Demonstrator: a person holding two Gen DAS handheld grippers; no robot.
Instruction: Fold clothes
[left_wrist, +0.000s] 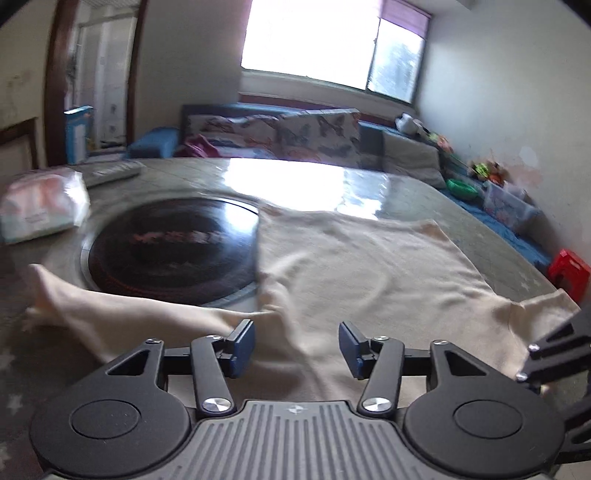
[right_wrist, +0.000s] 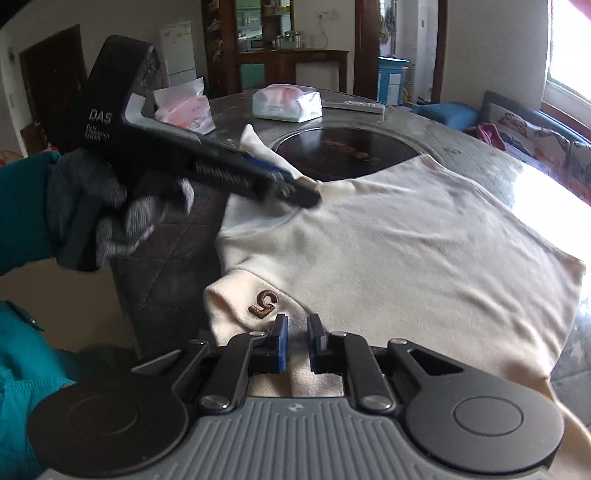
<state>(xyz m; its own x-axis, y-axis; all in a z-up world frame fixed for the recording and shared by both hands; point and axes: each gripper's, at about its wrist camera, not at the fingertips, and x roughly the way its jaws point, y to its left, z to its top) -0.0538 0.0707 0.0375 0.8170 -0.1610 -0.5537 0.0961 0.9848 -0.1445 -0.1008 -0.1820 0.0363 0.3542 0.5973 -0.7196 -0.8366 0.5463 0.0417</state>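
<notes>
Across the round worktop (left_wrist: 424, 199) our cream shirt (right_wrist: 406, 240) lies spread. Left gripper (left_wrist: 297, 349) fingers stand open; right gripper (right_wrist: 295, 341) fingers nearly closed, pinching shoulder fabric. A thin pinch may slip, skewing our fold.

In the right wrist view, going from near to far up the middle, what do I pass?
Right tongs → cream shirt → dark round inset in the table → white tissue pack → wooden cabinet at the back.
</notes>
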